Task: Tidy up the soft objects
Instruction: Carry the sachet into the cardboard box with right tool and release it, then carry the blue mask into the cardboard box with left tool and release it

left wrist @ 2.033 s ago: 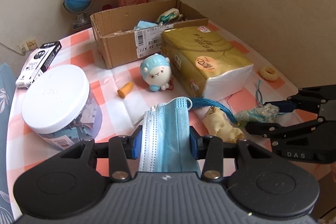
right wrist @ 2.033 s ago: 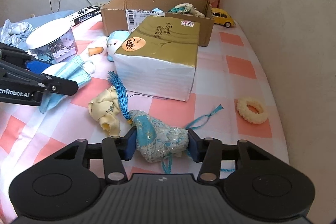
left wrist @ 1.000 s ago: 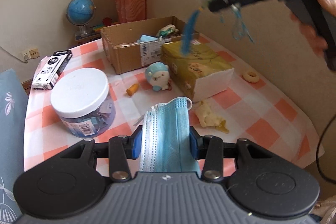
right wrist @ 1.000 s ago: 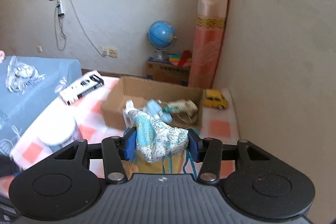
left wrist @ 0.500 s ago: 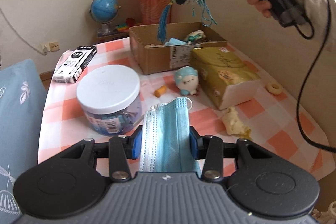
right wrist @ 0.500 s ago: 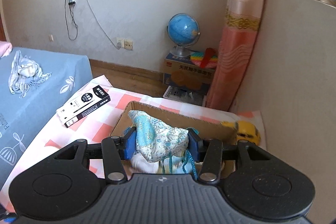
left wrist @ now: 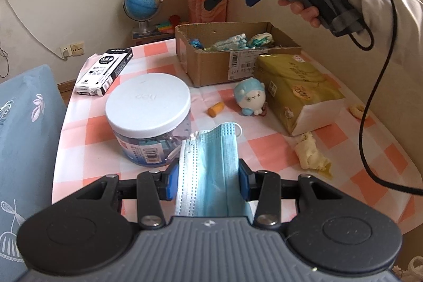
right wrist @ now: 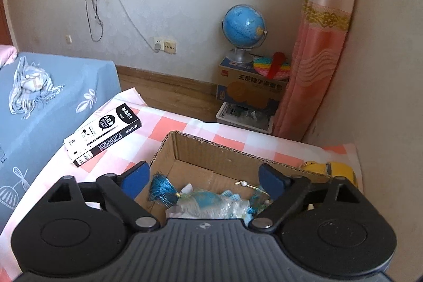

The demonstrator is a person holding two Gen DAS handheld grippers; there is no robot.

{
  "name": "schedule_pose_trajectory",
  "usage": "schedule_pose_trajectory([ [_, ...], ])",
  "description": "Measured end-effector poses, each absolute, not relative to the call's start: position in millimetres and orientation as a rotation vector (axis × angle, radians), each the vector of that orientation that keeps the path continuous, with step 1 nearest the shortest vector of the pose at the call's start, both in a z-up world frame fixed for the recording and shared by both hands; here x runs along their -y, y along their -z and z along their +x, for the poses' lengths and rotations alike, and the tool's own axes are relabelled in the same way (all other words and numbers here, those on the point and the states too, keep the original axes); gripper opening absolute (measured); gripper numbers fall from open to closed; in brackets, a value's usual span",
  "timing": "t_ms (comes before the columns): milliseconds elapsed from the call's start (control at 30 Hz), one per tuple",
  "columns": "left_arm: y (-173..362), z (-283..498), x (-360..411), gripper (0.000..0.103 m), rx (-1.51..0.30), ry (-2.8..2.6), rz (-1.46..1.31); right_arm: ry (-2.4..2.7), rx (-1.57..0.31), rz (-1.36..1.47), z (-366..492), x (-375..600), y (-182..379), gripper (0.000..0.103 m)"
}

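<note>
My left gripper (left wrist: 208, 183) is clamped on a folded blue face mask (left wrist: 211, 171), the blue pads pressing its two edges, the cloth standing up between them and running back under my body; just beyond the left pad stands a plastic jar (left wrist: 148, 120) with a white lid, and farther ahead, slightly right, lies the cardboard box (left wrist: 238, 62) on the checked tablecloth (left wrist: 264, 147); between the mask and the box sit a small blue-capped plush toy (left wrist: 251, 99) and an orange cap (left wrist: 216, 109); to the right of my jaws lie a gold tissue pack (left wrist: 293, 94) and a crumpled cream cloth (left wrist: 310, 152).

My right gripper (right wrist: 203, 180) is high above the box (right wrist: 211, 160), held in a person's hand (left wrist: 304, 1); its jaws are opening and already stand wide, with nothing pressed between the pads; directly below the gap, inside the box, lies the blue patterned pouch (right wrist: 211, 202) with its blue tassel (right wrist: 161, 186) towards my left pad, apart from both fingers; a black and white pen box (right wrist: 103, 135) lies beyond my left finger; a yellow toy car (right wrist: 330, 171) peeks past my right finger.
</note>
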State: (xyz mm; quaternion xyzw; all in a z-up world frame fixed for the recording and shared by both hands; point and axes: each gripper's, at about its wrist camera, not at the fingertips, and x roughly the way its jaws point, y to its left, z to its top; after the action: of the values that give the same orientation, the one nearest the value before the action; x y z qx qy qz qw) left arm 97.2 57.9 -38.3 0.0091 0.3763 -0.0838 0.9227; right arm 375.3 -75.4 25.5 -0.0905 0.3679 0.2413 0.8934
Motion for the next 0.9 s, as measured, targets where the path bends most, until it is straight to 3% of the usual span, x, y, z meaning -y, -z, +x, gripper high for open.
schedule_pose_trajectory([
  [67,37,97,-56,0.042,-0.771,0.181,0.022,-0.497,-0.755,-0.166,368,83,-30,0.103],
  [433,31,95,-48,0.042,-0.780,0.215,0.034,-0.410,-0.744,-0.072,306,131,-45,0.103],
  [900,6,111,-34,0.042,-0.772,0.266,0.113,-0.236,-0.770,-0.018,192,181,-4,0.103],
])
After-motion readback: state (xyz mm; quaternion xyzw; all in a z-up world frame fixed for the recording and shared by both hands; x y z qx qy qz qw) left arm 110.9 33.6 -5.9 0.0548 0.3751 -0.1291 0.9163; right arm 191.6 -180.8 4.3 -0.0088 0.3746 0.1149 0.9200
